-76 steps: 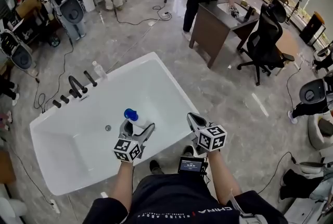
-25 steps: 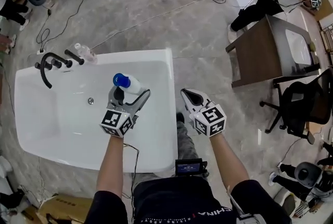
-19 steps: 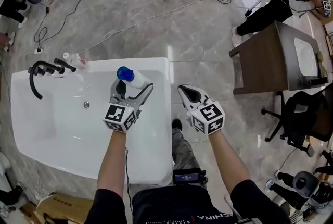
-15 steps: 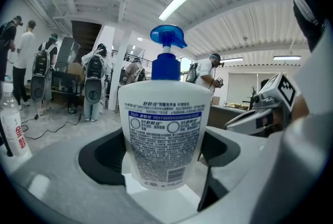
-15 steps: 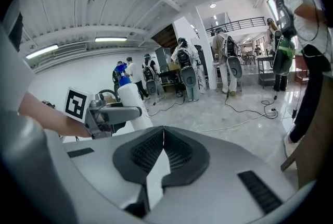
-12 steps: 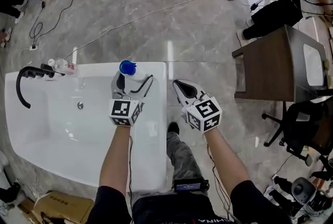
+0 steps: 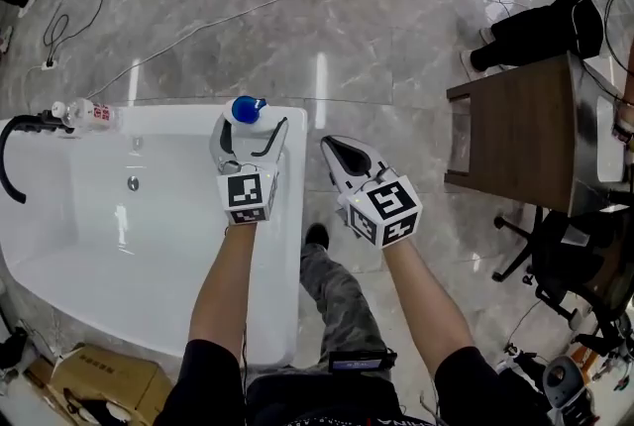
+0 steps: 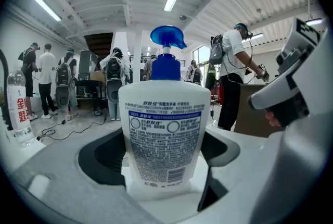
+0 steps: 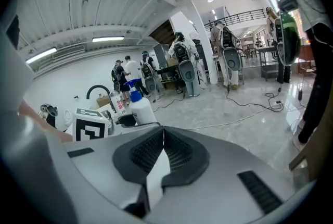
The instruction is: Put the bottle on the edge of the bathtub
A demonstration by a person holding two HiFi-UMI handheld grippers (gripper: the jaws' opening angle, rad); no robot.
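Note:
A white bottle (image 7: 246, 110) with a blue pump top stands upright between the jaws of my left gripper (image 7: 248, 132), which is shut on the bottle. It is at the far right corner of the white bathtub's rim (image 7: 287, 295). In the left gripper view the bottle (image 8: 164, 134) fills the middle, label toward the camera, with white surface right under its base. I cannot tell whether it rests there. My right gripper (image 7: 333, 147) hangs shut and holds nothing, just right of the tub over the floor. The right gripper view shows the bottle (image 9: 140, 108) off to the left.
A black faucet (image 7: 15, 132) and a clear plastic water bottle (image 7: 84, 112) sit at the tub's far left end. A brown desk (image 7: 515, 132) stands to the right, with an office chair (image 7: 584, 256) nearby. Cables cross the marble floor. A cardboard box (image 7: 99, 379) lies near left.
My left gripper has carried the bottle from over the tub's basin to the far right corner of the rim. The right gripper stayed shut beside it. The head view swung round.

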